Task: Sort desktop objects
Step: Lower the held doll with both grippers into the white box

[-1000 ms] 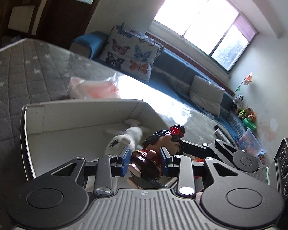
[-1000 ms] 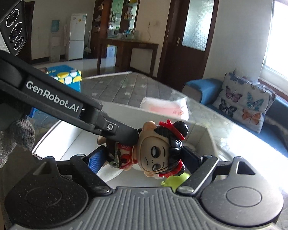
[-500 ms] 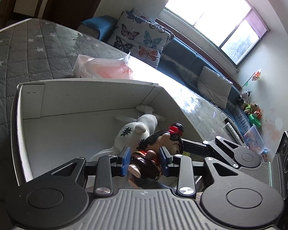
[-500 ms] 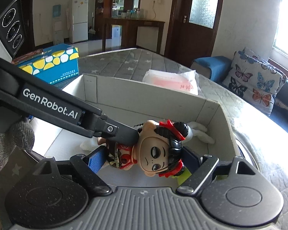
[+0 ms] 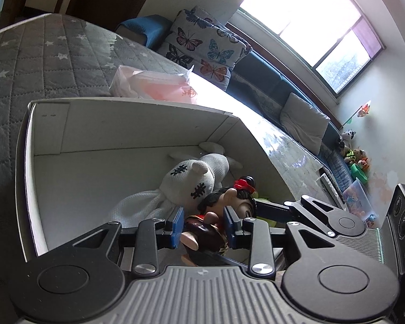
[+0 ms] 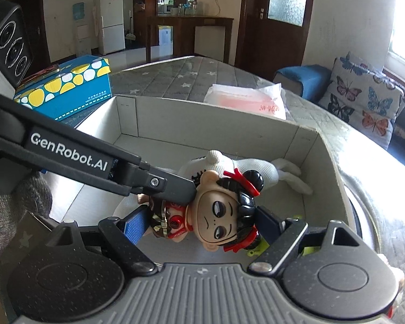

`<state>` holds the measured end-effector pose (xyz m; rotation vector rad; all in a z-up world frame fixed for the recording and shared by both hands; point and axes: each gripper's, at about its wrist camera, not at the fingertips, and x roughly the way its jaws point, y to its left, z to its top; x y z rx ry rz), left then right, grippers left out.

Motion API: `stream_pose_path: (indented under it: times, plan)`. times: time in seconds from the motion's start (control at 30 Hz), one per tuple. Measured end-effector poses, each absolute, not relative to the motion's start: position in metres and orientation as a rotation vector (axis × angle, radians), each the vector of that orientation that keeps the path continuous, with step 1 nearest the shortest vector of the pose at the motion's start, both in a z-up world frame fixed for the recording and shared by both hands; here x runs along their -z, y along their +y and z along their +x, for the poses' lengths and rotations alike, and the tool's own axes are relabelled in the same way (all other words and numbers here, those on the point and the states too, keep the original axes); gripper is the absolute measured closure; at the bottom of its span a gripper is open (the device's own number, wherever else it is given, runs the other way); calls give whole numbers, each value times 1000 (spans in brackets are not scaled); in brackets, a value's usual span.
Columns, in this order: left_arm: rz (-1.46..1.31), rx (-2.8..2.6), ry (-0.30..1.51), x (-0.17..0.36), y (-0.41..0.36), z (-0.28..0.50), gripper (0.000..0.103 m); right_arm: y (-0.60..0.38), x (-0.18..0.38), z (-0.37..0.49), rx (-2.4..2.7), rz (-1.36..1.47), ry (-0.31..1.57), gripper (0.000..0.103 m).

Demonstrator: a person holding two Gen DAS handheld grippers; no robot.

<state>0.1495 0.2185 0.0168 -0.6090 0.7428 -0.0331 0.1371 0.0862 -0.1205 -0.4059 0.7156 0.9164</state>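
A small doll (image 5: 210,226) with black hair and red bows hangs low over an open white box (image 5: 121,102). My left gripper (image 5: 203,226) is shut on the doll's dark red body, blue pads pressing both sides. In the right wrist view the doll (image 6: 216,216) lies across my right gripper (image 6: 202,222), which is shut on it lengthwise, one pad at the body and one at the hair. The left gripper's finger (image 6: 170,186) crosses in from the left. A white plush toy (image 5: 186,181) lies inside the box (image 6: 202,124), partly hidden behind the doll.
A pink packet (image 6: 245,100) lies on the grey quilted surface behind the box. A blue and yellow carton (image 6: 67,86) and a black speaker (image 6: 10,43) stand at the left. Something green (image 6: 307,251) lies under the right gripper. A gloved hand (image 6: 13,210) is at the left edge.
Both grippers have sunk toward the box with the doll still held. The box fills more of both views and the plush toy shows more fully.
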Motion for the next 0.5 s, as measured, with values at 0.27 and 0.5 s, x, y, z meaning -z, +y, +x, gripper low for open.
stream_pose_path:
  times: [0.27, 0.5]
  plan:
    - [-607, 14, 756, -14, 218, 149, 67, 87, 120, 138, -913, -403, 726, 17]
    - [-613, 9, 755, -14, 219, 147, 67, 86, 118, 136, -911, -402, 715, 17]
